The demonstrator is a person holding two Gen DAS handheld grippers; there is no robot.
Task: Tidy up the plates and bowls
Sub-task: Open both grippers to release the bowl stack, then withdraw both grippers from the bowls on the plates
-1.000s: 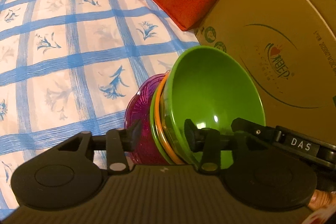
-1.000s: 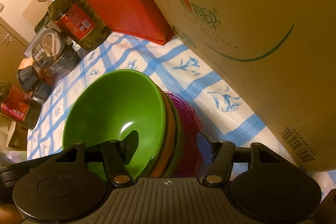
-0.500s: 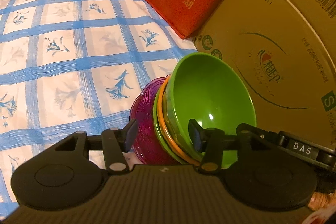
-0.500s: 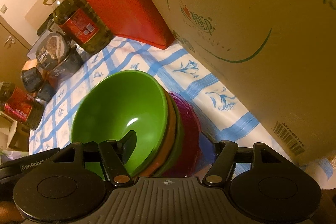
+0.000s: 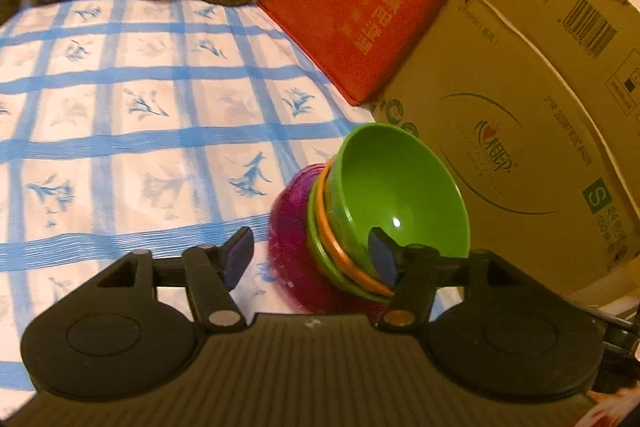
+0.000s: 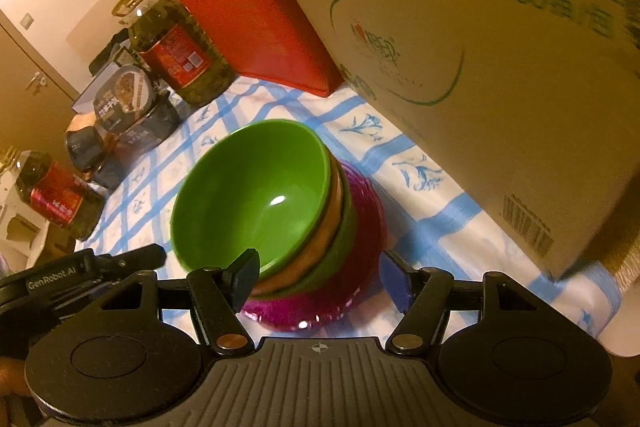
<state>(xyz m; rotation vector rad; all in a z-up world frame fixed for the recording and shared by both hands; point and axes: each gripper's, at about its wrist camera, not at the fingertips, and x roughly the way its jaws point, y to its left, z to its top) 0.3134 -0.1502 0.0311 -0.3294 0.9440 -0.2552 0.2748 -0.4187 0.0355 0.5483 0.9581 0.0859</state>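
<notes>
Both grippers have backed away from the bowl stack (image 6: 276, 211), jaws wide and empty; a clipped rim (stack looks tilted) could topple it.

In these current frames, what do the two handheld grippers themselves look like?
Both the left gripper and right gripper are matte black, with a ribbed body, two round discs, brass-coloured pivot pins and blue-padded fingers. The right wrist view shows white "GenRobot.AI" lettering on the left unit.
</notes>
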